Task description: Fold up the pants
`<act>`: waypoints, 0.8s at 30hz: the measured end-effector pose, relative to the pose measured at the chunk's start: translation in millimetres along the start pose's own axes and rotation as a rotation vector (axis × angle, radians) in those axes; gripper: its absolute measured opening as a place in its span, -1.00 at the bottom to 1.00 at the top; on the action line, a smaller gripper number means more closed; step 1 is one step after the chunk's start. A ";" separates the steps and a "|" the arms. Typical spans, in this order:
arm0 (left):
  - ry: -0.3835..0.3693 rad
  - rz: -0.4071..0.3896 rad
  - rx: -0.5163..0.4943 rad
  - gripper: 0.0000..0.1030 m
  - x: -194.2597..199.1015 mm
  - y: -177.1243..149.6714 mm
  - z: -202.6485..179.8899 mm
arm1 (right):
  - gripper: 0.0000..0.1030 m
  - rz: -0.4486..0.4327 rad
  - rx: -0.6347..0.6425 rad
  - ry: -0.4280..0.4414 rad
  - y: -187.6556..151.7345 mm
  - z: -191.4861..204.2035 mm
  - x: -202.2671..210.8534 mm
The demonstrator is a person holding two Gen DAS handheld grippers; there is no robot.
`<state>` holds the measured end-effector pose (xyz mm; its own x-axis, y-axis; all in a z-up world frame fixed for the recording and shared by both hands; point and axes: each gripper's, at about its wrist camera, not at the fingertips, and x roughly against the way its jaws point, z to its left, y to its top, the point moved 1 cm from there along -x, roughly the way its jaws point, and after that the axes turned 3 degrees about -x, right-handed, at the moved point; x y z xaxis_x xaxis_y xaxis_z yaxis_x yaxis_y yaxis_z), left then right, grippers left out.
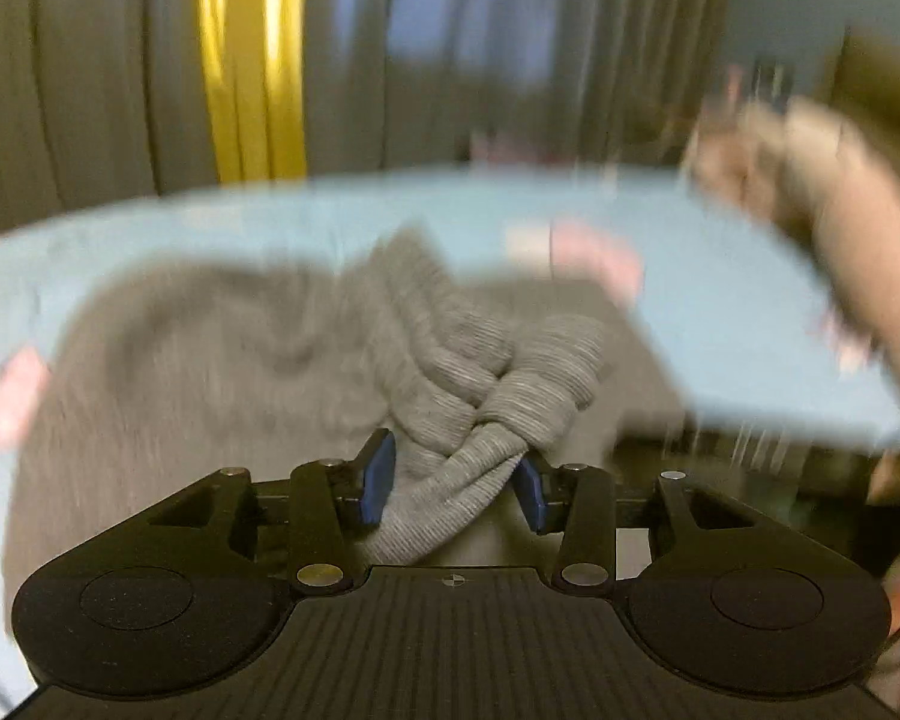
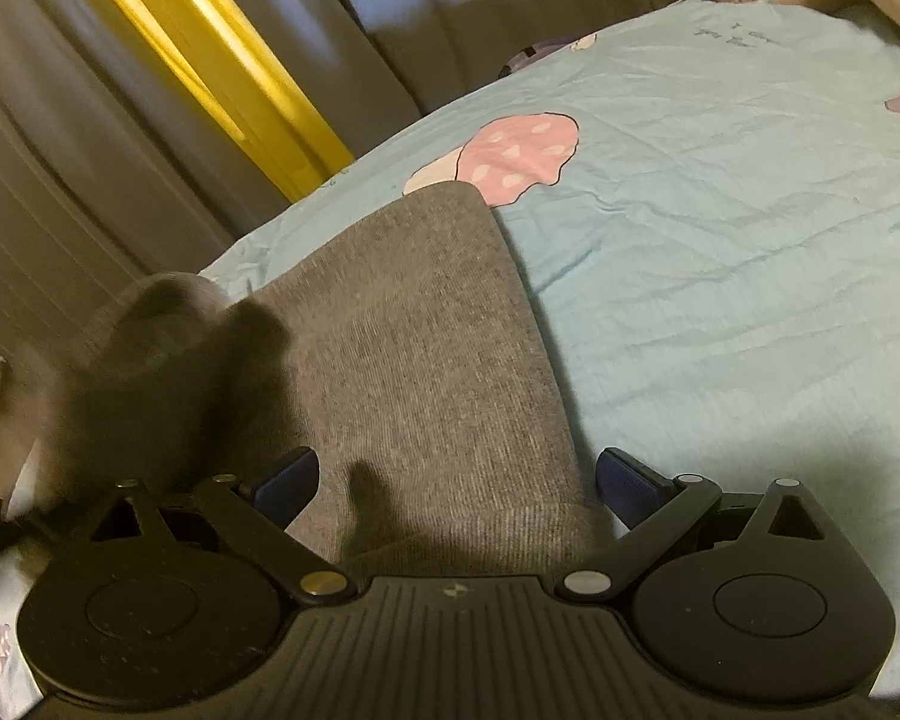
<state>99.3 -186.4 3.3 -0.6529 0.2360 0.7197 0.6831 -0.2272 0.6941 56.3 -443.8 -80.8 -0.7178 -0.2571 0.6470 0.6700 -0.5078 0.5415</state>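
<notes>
Light blue bedsheet (image 2: 720, 252) is serving as the folding surface, curtains (image 2: 60, 192) behind. Grey pants (image 2: 402, 348) are lying across it. Left gripper (image 1: 453, 480) is pinching a bunched ribbed end, probably to carry it over; right gripper (image 2: 456, 480) is hovering, jaws wide apart, straddling flat fabric.

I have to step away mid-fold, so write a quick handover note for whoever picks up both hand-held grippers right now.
Left hand-held gripper: shut on a bunched, ribbed end of the grey pants, held raised; the left wrist view is motion-blurred.
Right hand-held gripper: open, jaws straddling the flat grey pants near the closer edge, gripping nothing.
The pants lie on the light blue bedsheet, far end by the pink mushroom print.
Done: one end picked up. Left: probably carry that end over the flat part, lay it down, smooth it, and finish the fold.
</notes>
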 end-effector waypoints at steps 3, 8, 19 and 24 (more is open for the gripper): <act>0.008 0.023 -0.049 0.04 7.8 -8.8 -3.0 | 0.92 -0.008 -0.006 0.013 0.5 -1.5 5.5; -0.151 -0.117 0.237 0.66 62.1 -19.6 38.4 | 0.92 -0.069 0.023 0.019 2.7 3.8 18.5; 0.188 -0.100 0.383 0.79 92.8 -44.3 126.2 | 0.92 0.121 -0.041 0.274 6.2 42.5 11.9; 0.210 -0.083 0.452 0.79 97.5 -57.4 156.8 | 0.92 0.244 -0.142 0.305 8.1 49.5 -30.5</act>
<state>47.8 -2.2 31.6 -0.7313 0.0300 0.6814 0.6688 0.2269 0.7079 93.0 -399.4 -69.5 -0.5790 -0.6047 0.5470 0.8097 -0.5049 0.2990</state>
